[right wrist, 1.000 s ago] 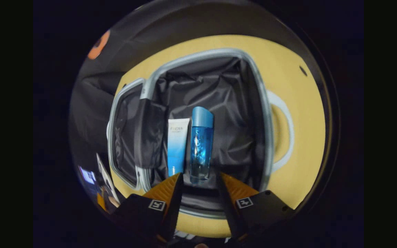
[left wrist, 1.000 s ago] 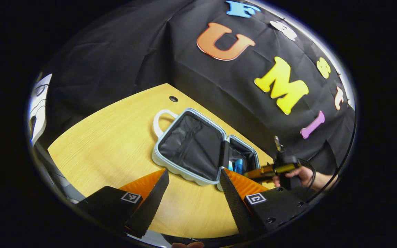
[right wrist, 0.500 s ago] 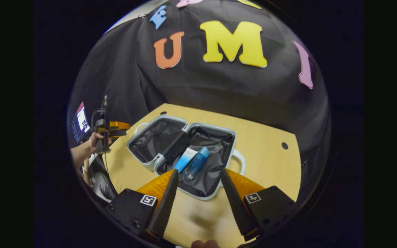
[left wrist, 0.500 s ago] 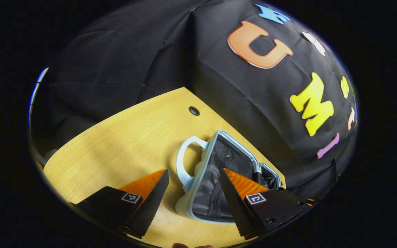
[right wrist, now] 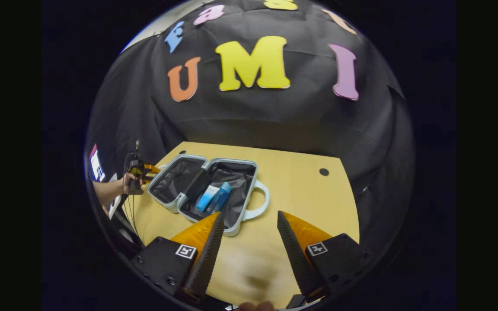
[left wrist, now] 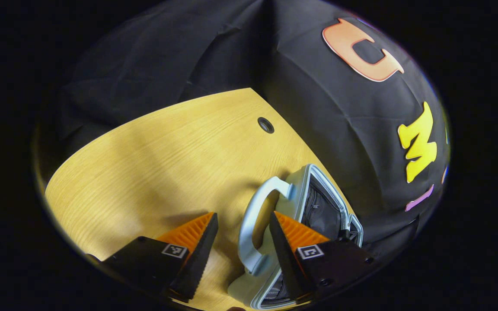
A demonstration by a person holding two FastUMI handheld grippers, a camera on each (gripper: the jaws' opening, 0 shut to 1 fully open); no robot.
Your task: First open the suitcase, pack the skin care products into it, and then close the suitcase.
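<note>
the suitcase [right wrist: 208, 190] is small and pale blue-grey, with a dark cloth lining inside. it lies wide open and flat on the yellow wooden table [right wrist: 301, 194], toward the table's left side in the right gripper view. both halves face up. a white tube [right wrist: 208, 198] with a blue end and a blue bottle [right wrist: 219, 196] lie side by side in the half that has the handle [right wrist: 258, 201]. the handle is a pale loop that sticks out onto the table.

in the left gripper view the suitcase [left wrist: 318, 203] is seen from its end, very near, and its handle [left wrist: 253, 224] lies between the two fingers of the left hand-held gripper [left wrist: 242, 239]. the fingers are spread wide and hold nothing. i cannot tell if one finger touches the case.

the right hand-held gripper [right wrist: 249, 239] is also spread wide and holds nothing. it hangs over bare table, near the suitcase but apart from it.

in the right gripper view the left hand-held gripper [right wrist: 143, 169] is far off at the left end of the suitcase, held by a hand [right wrist: 126, 183].

the table has two small round holes, one [right wrist: 324, 172] of them well to the right of the suitcase. black cloth hangs behind the table.
</note>
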